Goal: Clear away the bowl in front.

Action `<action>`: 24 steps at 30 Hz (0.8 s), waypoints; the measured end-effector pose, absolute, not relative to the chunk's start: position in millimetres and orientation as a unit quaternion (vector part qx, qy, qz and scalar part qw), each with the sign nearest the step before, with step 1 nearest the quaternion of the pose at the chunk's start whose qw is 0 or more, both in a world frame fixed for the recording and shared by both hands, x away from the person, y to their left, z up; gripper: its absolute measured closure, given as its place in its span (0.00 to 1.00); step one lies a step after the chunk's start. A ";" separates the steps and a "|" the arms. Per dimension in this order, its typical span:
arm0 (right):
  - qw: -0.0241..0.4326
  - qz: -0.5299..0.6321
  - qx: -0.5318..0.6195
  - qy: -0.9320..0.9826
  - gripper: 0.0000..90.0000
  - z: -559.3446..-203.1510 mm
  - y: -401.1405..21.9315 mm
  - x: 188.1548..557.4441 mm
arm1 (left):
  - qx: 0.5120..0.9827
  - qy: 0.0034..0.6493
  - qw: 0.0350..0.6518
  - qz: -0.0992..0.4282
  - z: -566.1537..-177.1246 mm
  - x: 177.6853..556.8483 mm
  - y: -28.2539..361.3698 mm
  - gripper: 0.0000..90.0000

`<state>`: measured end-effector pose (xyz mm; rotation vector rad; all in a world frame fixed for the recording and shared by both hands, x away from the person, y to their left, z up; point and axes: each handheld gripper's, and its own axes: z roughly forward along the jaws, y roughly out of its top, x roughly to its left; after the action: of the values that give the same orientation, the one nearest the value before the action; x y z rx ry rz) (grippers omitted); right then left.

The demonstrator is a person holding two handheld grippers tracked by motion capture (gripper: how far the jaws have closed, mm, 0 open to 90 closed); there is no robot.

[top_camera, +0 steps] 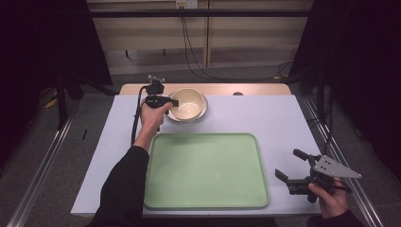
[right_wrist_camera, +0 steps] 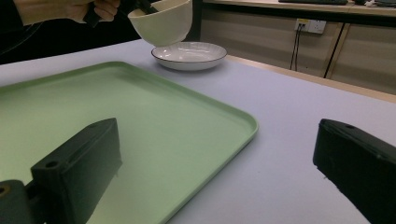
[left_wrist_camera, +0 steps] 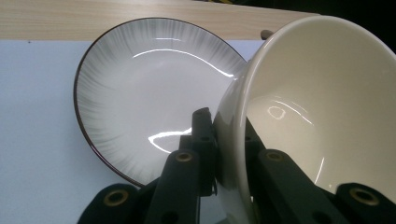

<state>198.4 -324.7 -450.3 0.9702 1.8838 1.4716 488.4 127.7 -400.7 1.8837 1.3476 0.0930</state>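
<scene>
Left gripper (left_wrist_camera: 229, 154) clamps one bowl (left_wrist_camera: 322, 112) above one plate (left_wrist_camera: 149, 98); right gripper (top_camera: 293, 166) wide open, empty.

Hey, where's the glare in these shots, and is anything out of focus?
Left gripper view: bright glare streaks on the plate and inside the cream bowl. Right gripper view: the near black jaws look soft, the tray has a mild sheen. High view: evenly lit table, dark surroundings.

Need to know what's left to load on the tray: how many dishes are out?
2: a cream bowl held by its rim in the left gripper, lifted above a shallow plate beyond the empty green tray.
</scene>
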 end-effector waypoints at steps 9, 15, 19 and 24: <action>0.279 0.548 0.361 0.701 0.01 -450.2 -324.9 198.5 | 0.750 0.515 0.413 0.031 -392.6 478.1 119.2 0.93; 0.281 0.547 0.361 0.701 0.01 -450.4 -324.9 198.7 | 0.759 0.500 0.417 0.021 -392.2 472.2 110.6 0.92; 0.280 0.546 0.361 0.702 0.01 -450.6 -325.0 198.7 | 0.767 0.488 0.417 0.011 -392.8 469.8 104.2 0.93; 0.280 0.546 0.362 0.702 0.01 -450.6 -325.0 198.7 | 0.775 0.480 0.410 0.011 -392.3 466.4 96.3 0.93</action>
<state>198.7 -325.0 -450.6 0.9709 1.8812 1.4633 466.4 96.3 -392.3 1.9521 1.2096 0.0280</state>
